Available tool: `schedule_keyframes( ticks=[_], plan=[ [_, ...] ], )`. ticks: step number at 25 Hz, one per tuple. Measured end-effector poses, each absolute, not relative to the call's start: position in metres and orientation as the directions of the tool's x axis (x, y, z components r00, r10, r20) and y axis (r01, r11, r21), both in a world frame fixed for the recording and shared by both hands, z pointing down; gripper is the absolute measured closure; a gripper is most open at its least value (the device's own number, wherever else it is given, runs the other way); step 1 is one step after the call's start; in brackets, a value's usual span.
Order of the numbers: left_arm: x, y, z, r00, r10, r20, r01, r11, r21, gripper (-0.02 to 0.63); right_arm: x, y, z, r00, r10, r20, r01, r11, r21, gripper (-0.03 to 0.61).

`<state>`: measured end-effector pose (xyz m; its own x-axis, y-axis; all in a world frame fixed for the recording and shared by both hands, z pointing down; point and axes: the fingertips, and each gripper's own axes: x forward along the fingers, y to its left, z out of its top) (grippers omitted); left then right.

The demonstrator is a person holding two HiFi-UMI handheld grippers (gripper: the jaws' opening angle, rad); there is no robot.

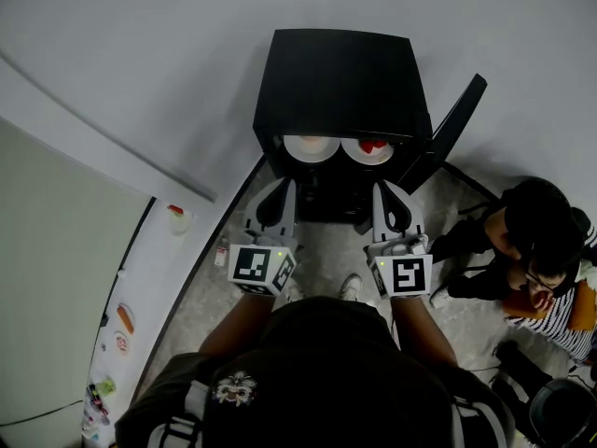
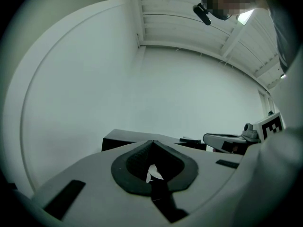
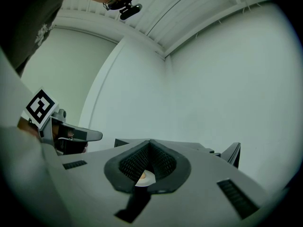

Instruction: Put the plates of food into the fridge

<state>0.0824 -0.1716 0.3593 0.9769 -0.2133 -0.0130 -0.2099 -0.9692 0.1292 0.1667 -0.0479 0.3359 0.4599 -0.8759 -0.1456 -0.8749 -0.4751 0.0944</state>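
Observation:
A black mini fridge (image 1: 340, 82) stands on the floor against the white wall, with its door (image 1: 452, 129) swung open to the right. On its shelf sit two white plates: one with pale orange food (image 1: 308, 147) and one with red food (image 1: 370, 147). My left gripper (image 1: 282, 189) and right gripper (image 1: 383, 192) are side by side just in front of the opening, both shut and holding nothing. In the left gripper view the gripper (image 2: 151, 144) has its jaws together and a sliver of plate (image 2: 153, 174) shows below. The right gripper (image 3: 150, 143) looks the same, with its own plate sliver (image 3: 145, 178).
A person (image 1: 536, 241) sits on the floor to the right of the fridge door. A white counter (image 1: 140, 278) with small items, one of them a cup (image 1: 177, 218), runs along the left. My shoe (image 1: 350, 287) is between the grippers.

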Motion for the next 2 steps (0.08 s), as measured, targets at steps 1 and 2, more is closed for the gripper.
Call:
schedule_keyframes(
  ticks=[1,2],
  plan=[
    [0.0827,-0.1718,0.3586,0.976,-0.216,-0.017,-0.212,-0.968,0.133,0.591,0.1663,-0.0478,0.3358,0.459,-0.876,-0.148,-0.875,-0.474,0.093,0.554],
    [0.0831,-0.1721,0.3578,0.976,-0.219,-0.021,-0.214,-0.967,0.137,0.591,0.166,-0.0477,0.3357,0.458,-0.876,-0.15,-0.876,-0.474,0.091,0.554]
  ],
)
